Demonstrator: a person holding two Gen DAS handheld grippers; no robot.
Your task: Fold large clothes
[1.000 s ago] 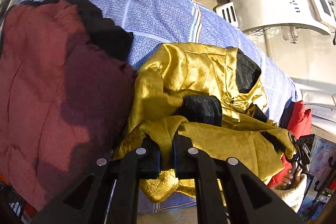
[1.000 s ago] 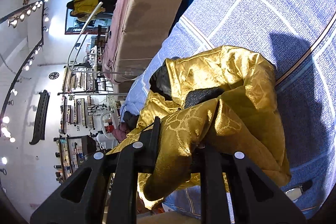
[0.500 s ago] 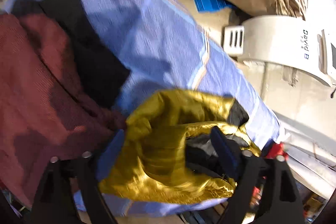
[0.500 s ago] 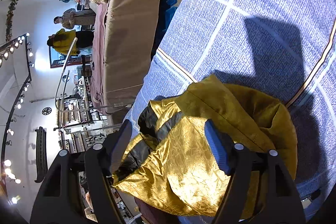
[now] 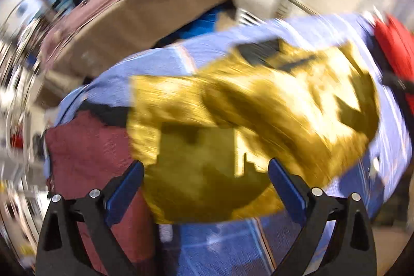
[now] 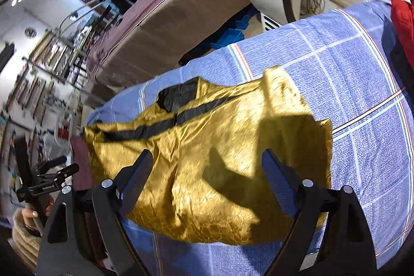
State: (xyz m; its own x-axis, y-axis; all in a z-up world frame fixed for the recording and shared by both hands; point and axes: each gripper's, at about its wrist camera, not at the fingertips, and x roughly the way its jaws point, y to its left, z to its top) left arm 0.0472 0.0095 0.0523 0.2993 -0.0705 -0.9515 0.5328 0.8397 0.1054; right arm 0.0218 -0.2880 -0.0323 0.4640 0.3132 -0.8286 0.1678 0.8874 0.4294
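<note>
The gold garment [image 6: 207, 154] lies spread on the blue checked bed cover [image 6: 362, 84], with its long axis running left to right across both views and its black-trimmed collar [image 6: 178, 95] on the far side. It sits straight ahead of and just below both grippers, so neither has to reach sideways to get at the near hem.

The right gripper [image 6: 207, 172] hovers over the garment's near middle with its fingers [image 6: 279, 177] spread wide and nothing between them. The left gripper [image 5: 205, 177] is likewise wide, empty and above the garment's near left part, where the gold cloth meets a dark red garment [image 5: 88, 151] lying to the left. Judging by this, the left gripper is the nearer one to the left edge and the right gripper to the middle and right.

The right wrist view is sharp: it shows the black strip [image 6: 168, 120] across the garment, the creases, and the other hand [image 6: 28, 216] holding its gripper handle at the lower left. The left wrist view is heavily blurred, so the garment's edges cannot be read there, but it alone shows how far the dark red garment extends and a red item [image 5: 393, 48] at the far right.
</note>
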